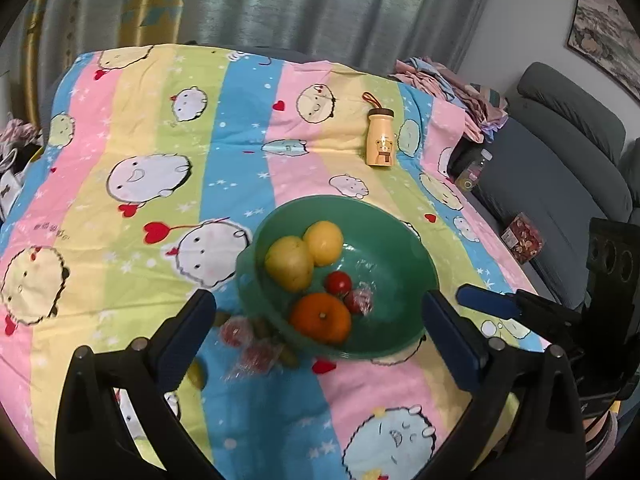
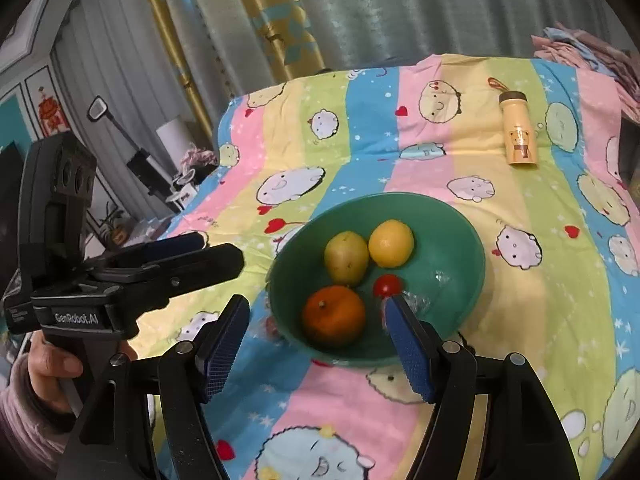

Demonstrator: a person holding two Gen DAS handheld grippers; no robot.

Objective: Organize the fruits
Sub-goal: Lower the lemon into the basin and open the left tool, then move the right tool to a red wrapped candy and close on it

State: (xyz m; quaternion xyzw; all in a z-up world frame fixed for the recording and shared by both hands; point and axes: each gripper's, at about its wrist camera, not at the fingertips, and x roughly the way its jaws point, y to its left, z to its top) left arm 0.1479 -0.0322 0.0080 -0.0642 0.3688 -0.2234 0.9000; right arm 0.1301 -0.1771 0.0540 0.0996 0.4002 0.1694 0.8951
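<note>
A green bowl (image 1: 384,240) (image 2: 460,240) sits on the striped cartoon bedsheet. It holds an orange (image 1: 320,317) (image 2: 334,314), a yellow-green pear (image 1: 289,263) (image 2: 346,257), a lemon (image 1: 323,242) (image 2: 391,243), a small red tomato (image 1: 338,283) (image 2: 387,285) and a plastic-wrapped red fruit (image 1: 360,300). Outside the bowl, at its near left, lie wrapped red fruits (image 1: 248,344) and a small green fruit (image 1: 197,374). My left gripper (image 1: 316,340) is open and empty above them. My right gripper (image 2: 316,340) is open and empty over the bowl's near rim.
A yellow bear bottle (image 1: 380,138) (image 2: 518,136) stands on the sheet beyond the bowl. A grey sofa (image 1: 560,168) with a red box (image 1: 522,238) is to the right. Curtains hang behind the table.
</note>
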